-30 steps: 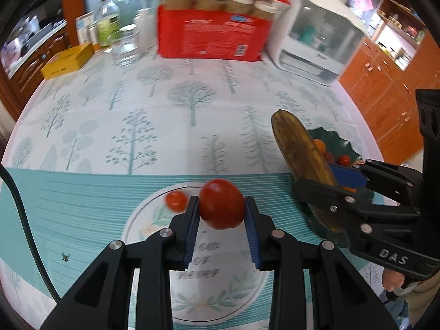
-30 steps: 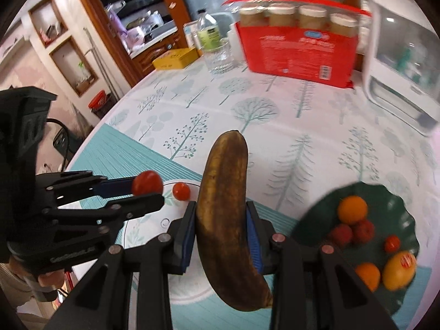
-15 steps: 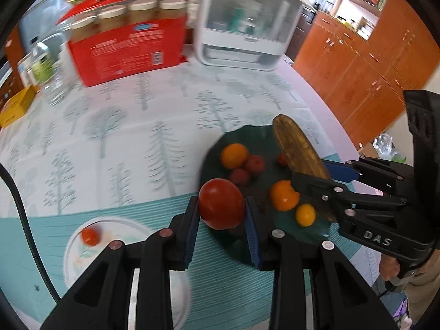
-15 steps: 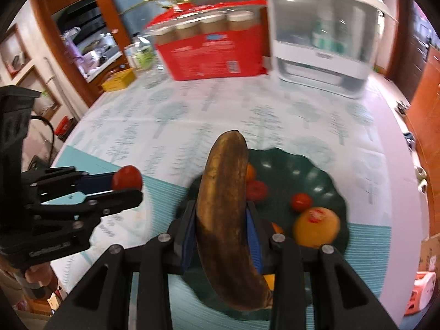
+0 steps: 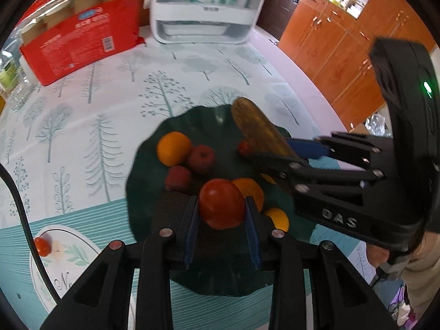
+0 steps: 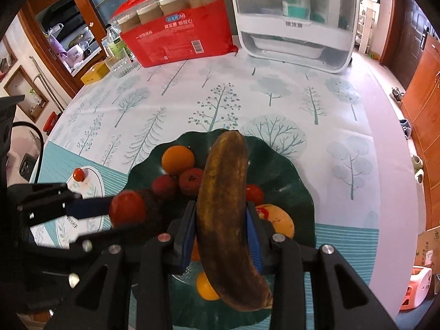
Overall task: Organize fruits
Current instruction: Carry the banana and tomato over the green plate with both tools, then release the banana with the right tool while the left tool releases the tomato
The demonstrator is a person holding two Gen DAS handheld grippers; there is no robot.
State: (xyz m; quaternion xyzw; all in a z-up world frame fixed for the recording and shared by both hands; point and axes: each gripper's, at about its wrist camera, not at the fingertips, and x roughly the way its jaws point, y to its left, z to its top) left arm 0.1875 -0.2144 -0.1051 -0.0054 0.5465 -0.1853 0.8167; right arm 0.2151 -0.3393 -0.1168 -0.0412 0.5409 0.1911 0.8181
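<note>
Green plate (image 6: 288,170): dark, wavy-rimmed, on the tree-print tablecloth (image 6: 220,96). Contents:
- orange (image 6: 178,160) at the far left side, touching a red fruit;
- two dark red fruits (image 6: 191,181), side by side just in front of the orange;
- cherry tomato (image 6: 254,194), right of the banana as the right wrist view shows it;
- mango (image 6: 277,220), yellow-orange with a red patch, at the right side;
- second orange (image 5: 249,189), nearer the front, partly hidden behind the held tomato;
- one more orange-yellow fruit (image 6: 206,288) at the near edge, partly hidden by the banana.

White plate (image 6: 93,181): printed with leaves and lettering, on the teal mat left of the green plate. Contents: one small tomato (image 6: 78,174) at its far edge.

Left gripper (image 5: 222,228): blue pads clamped on a large tomato (image 5: 221,207), held above the near part of the green plate.

Right gripper (image 6: 221,231): clamped on a brown, overripe banana (image 6: 224,206), gripped about mid-length, tip pointing away, held above the middle of the green plate.

Far edge of table: red carton (image 6: 178,38) with jars under clear film; white appliance (image 6: 294,19) with clear lid; glass (image 6: 119,64), bottle (image 6: 114,41) and yellow box (image 6: 95,73) to the left.
</note>
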